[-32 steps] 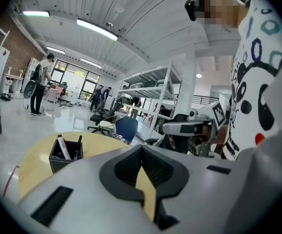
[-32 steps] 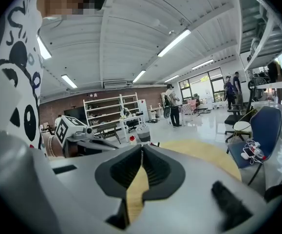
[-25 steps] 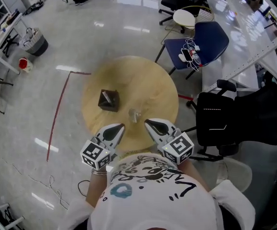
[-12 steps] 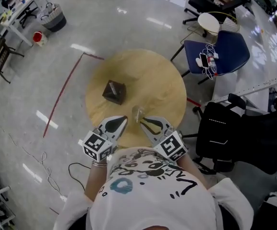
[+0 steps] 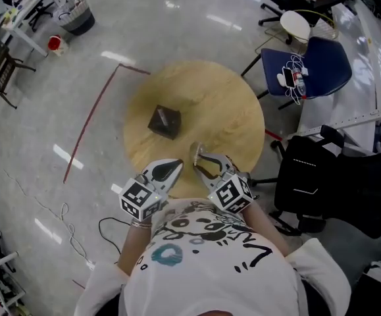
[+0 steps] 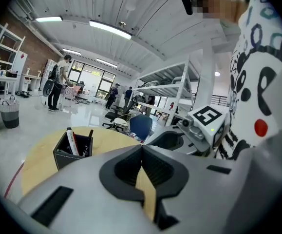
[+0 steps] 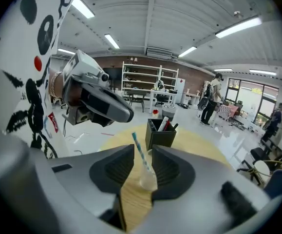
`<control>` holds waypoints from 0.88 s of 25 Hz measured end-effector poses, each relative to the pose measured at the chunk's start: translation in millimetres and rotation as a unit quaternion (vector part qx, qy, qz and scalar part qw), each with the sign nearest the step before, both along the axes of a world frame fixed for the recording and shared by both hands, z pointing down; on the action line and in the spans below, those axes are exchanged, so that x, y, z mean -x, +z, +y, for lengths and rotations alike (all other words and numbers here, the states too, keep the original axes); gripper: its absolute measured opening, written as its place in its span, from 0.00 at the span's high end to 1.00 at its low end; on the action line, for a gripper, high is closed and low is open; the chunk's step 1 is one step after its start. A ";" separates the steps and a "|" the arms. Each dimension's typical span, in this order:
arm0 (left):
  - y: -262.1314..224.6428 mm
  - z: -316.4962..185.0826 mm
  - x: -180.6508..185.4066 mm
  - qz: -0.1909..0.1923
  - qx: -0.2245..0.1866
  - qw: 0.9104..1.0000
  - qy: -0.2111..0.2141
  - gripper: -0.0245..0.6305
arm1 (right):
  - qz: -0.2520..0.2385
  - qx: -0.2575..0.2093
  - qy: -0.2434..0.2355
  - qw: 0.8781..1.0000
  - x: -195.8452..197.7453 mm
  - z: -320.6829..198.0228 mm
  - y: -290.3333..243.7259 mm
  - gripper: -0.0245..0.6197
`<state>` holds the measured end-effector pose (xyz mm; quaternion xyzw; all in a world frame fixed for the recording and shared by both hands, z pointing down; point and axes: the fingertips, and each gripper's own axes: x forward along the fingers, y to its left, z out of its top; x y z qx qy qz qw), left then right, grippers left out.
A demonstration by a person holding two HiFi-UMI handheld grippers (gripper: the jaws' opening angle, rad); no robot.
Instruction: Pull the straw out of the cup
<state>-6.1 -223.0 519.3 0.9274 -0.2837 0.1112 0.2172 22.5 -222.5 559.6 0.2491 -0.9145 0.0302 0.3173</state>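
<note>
A small clear cup (image 5: pixel 194 151) stands on the round wooden table (image 5: pixel 223 110) near its front edge. A blue-and-white striped straw (image 7: pixel 140 152) leans in the cup (image 7: pixel 148 179). My right gripper (image 5: pixel 201 162) is open just in front of the cup. In the right gripper view the straw rises in the gap of the right gripper (image 7: pixel 143 149); I cannot tell whether a pad touches it. My left gripper (image 5: pixel 175 165) hovers to the cup's left, shut on nothing; in its own view the left gripper (image 6: pixel 141 146) has its tips together.
A black pen holder (image 5: pixel 164 122) with pens stands mid-table, left of the cup. A blue chair (image 5: pixel 315 64) and a black office chair (image 5: pixel 322 176) stand to the table's right. A red tape line (image 5: pixel 88 124) marks the floor on the left. People stand far off.
My right gripper has moved forward to the cup, so the straw now stands between its jaws. The left gripper has stayed shut beside it. The head camera has shifted.
</note>
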 end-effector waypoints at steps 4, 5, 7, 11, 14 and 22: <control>-5.3 -2.0 2.4 -0.008 -0.005 1.000 0.030 0.94 | 0.006 -0.001 0.028 1.000 1.0 -3.2 3.9 0.80; -7.4 -3.2 2.7 -0.007 -0.008 0.999 0.035 0.94 | 0.006 -0.001 0.032 0.999 1.7 -3.4 4.0 0.80; -12.2 -6.1 3.2 -0.005 -0.017 0.999 0.041 0.94 | 0.004 -0.004 0.034 0.999 4.8 -3.1 4.9 0.80; -13.9 -10.1 7.4 0.001 -0.021 0.999 0.038 0.94 | -0.005 -0.018 0.047 0.999 8.7 -6.8 3.5 0.87; -9.9 -11.0 7.4 0.003 -0.015 0.999 0.037 0.94 | -0.014 -0.029 0.070 0.997 2.1 -13.3 -1.7 0.90; -10.5 -12.8 7.9 0.004 -0.021 0.999 0.038 0.94 | -0.057 -0.022 0.090 0.994 -9.1 -14.1 -31.5 0.90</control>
